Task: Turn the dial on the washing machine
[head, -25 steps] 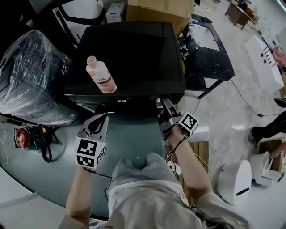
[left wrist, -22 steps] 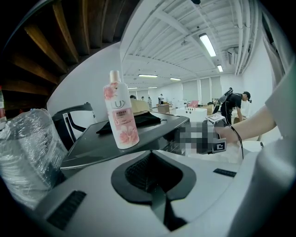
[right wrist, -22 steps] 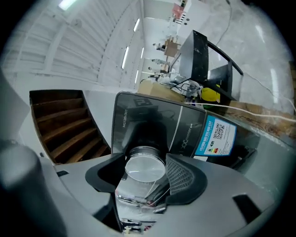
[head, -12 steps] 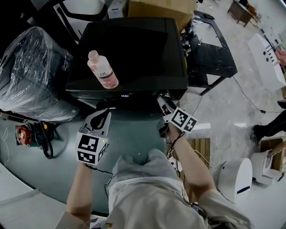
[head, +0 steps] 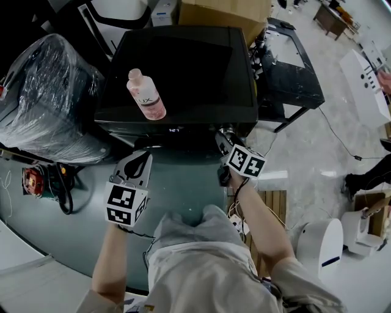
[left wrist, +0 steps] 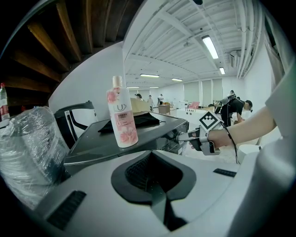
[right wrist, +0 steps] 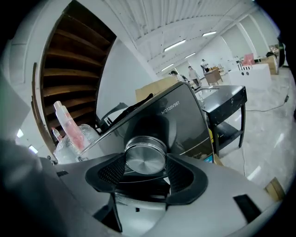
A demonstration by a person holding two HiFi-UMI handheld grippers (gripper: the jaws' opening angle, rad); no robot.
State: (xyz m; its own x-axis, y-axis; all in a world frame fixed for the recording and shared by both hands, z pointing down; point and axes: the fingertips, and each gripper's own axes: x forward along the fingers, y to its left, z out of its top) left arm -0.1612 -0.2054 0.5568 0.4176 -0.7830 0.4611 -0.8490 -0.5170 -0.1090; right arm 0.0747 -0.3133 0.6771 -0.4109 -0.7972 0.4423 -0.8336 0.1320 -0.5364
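Clamping dial (right wrist: 145,156) between right gripper (right wrist: 145,160) jaws at washing machine (head: 183,67) front.

- Pink bottle (head: 146,95) with a pale cap, standing upright
- Bulky bundle (head: 43,104) wrapped in clear plastic, left of the bottle
- Cardboard box (head: 223,12) at the far side
- Black table (head: 290,73) at the right, on a pale glossy floor (head: 330,153)
- Red device (head: 32,180) with a black cable, just below the bundle
- White rounded unit (head: 321,244), lower right

- I see the head view looking steeply down on the washing machine (head: 183,67) from above.
- Left gripper view looks low across its top, sharing the pink bottle (left wrist: 122,115).
- Right gripper view faces the dial (right wrist: 145,156), very close.
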